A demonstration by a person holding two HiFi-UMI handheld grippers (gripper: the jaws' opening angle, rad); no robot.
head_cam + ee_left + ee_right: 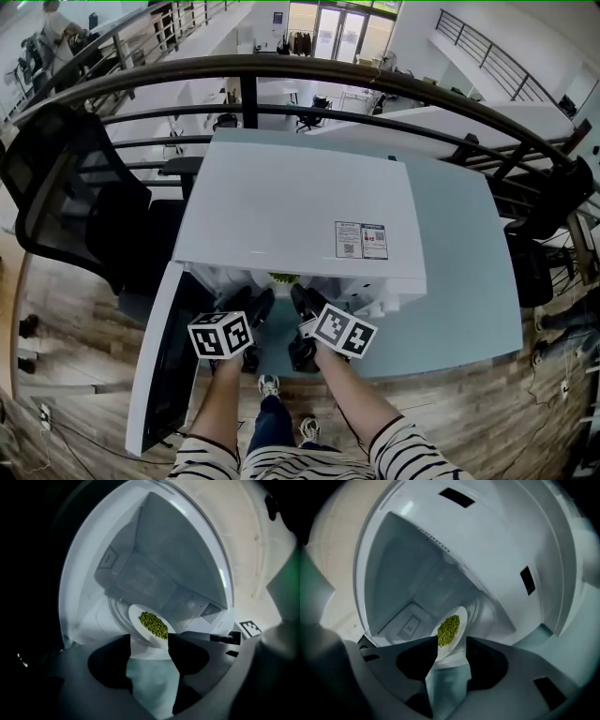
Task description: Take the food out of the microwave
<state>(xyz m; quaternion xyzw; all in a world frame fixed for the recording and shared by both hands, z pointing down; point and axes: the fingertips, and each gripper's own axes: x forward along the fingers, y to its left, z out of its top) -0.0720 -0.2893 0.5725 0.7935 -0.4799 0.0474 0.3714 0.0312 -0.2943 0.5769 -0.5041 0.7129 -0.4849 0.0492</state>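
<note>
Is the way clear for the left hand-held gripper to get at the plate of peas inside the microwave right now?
Probably yes. The microwave door stands open, the left hand-held gripper has its jaws apart just short of the plate, and nothing shows between them and its near rim.

Left gripper [149,644], right gripper [451,646] (jaws apart)

A pale blue-green table [469,281] stands before me on the wooden floor [75,319]. The white microwave [300,206] sits directly on its left part, with the door [155,366] hanging open past the near edge. A black mesh office chair [66,187] stands on the floor to the left.
</note>
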